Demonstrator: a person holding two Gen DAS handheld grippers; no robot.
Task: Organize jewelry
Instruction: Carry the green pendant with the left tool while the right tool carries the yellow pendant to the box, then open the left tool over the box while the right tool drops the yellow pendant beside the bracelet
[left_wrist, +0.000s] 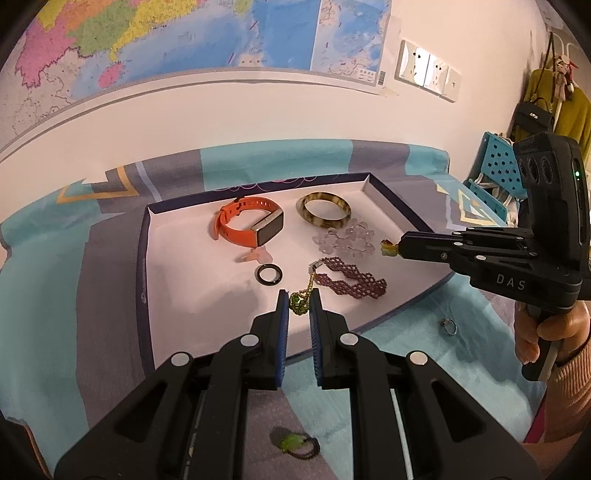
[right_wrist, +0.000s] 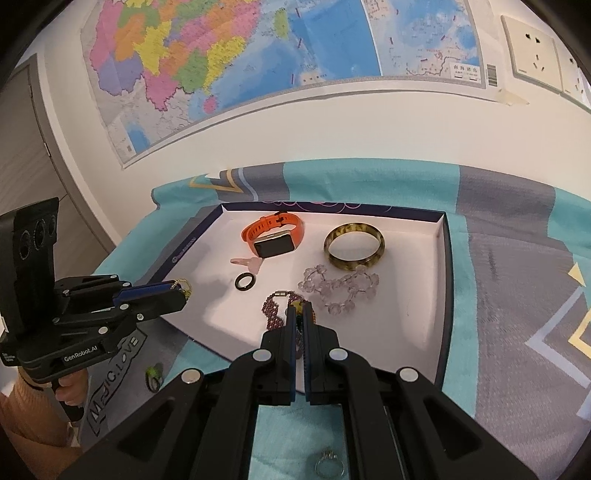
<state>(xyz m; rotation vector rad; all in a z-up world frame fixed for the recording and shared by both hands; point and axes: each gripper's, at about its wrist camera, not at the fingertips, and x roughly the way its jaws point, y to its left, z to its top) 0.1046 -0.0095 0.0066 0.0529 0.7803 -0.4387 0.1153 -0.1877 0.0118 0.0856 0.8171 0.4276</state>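
A white-lined tray (left_wrist: 177, 258) (right_wrist: 424, 266) holds an orange smartwatch (left_wrist: 247, 223) (right_wrist: 275, 236), an amber bangle (left_wrist: 324, 212) (right_wrist: 354, 245), a clear bead bracelet (left_wrist: 345, 238) (right_wrist: 340, 290), a purple beaded bracelet (left_wrist: 351, 278) (right_wrist: 273, 314), a black ring (left_wrist: 269, 274) (right_wrist: 245, 281) and a pink piece (left_wrist: 255, 255) (right_wrist: 246, 262). My left gripper (left_wrist: 299, 299) (right_wrist: 181, 290) is shut on a green-and-gold pendant (left_wrist: 299, 302) with a gold chain, over the tray's front. My right gripper (right_wrist: 300, 314) (left_wrist: 393, 249) is shut on a small yellow-green charm (left_wrist: 388, 246) over the tray's right side.
A silver ring (left_wrist: 448, 326) (right_wrist: 330, 467) lies on the teal and grey cloth right of the tray. A green-beaded hair tie (left_wrist: 295, 443) (right_wrist: 153, 376) lies on the cloth in front. A map hangs on the wall behind; a blue basket (left_wrist: 495, 173) stands at the right.
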